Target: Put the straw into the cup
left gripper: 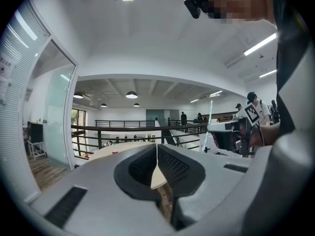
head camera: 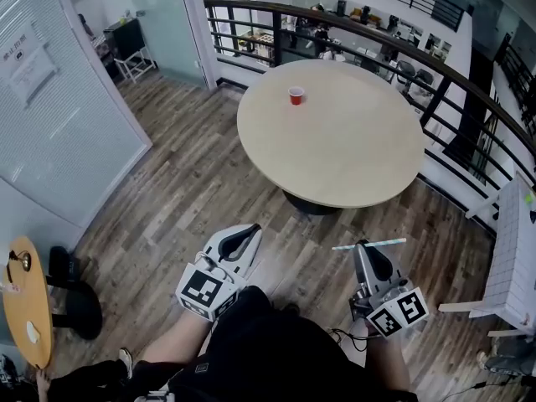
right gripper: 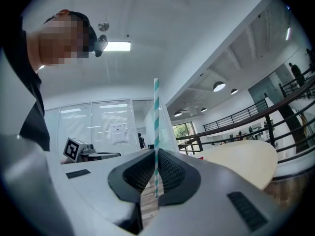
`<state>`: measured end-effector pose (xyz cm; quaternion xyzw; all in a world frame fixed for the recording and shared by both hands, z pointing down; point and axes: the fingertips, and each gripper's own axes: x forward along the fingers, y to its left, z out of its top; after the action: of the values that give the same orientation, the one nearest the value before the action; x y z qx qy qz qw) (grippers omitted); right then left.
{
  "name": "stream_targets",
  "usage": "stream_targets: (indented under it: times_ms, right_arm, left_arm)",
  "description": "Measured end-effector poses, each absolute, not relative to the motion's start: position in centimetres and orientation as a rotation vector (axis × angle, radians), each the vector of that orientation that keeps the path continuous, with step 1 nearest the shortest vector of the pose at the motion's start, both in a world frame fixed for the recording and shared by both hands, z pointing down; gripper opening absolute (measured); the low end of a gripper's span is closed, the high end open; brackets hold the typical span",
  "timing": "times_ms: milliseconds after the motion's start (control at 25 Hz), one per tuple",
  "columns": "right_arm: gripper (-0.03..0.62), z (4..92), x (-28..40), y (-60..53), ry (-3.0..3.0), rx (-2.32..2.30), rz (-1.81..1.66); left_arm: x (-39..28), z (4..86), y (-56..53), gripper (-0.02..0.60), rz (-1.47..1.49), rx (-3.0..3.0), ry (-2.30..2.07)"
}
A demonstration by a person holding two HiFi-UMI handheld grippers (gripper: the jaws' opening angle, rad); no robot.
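Nearest, the person is standing on the wooden floor (head camera: pixel 193 182), carrying a hand-held gripper in each hand. Both are pointing toward the bench and stopping short of it. A small yellow round table (head camera: pixel 23 308) is showing at the near left edge.

The left hand-held gripper (head camera: pixel 248 232) is showing its jaws pressed together at the tips, with nothing between them. The right hand-held gripper (head camera: pixel 363 246) is pinching the straw (head camera: pixel 373 244), its jaws drawn narrow around it. The teal-and-white striped straw is lying crosswise to the jaws and sticking out on both sides.

Farther on, the round pale bench (head camera: pixel 352 157) is standing on a dark pedestal. The red cup (head camera: pixel 296 95) is sitting upright on the far left part of the bench, well apart from the straw and both hand-held grippers.

Beyond the bench, a dark railing (head camera: pixel 377 36) is curving around its far side.
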<state>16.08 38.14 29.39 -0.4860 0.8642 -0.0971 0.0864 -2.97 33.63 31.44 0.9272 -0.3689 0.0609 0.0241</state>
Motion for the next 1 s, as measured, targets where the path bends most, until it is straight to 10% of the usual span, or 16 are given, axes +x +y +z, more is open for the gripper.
stream_targets:
  times_ms: [1000]
  right_arm:
    - [0.032, 28.4, 11.9, 17.6, 2.575, -1.537, -0.243]
  left_arm:
    - [-8.2, 31.6, 13.0, 0.012, 0.051, 2.874, -1.118]
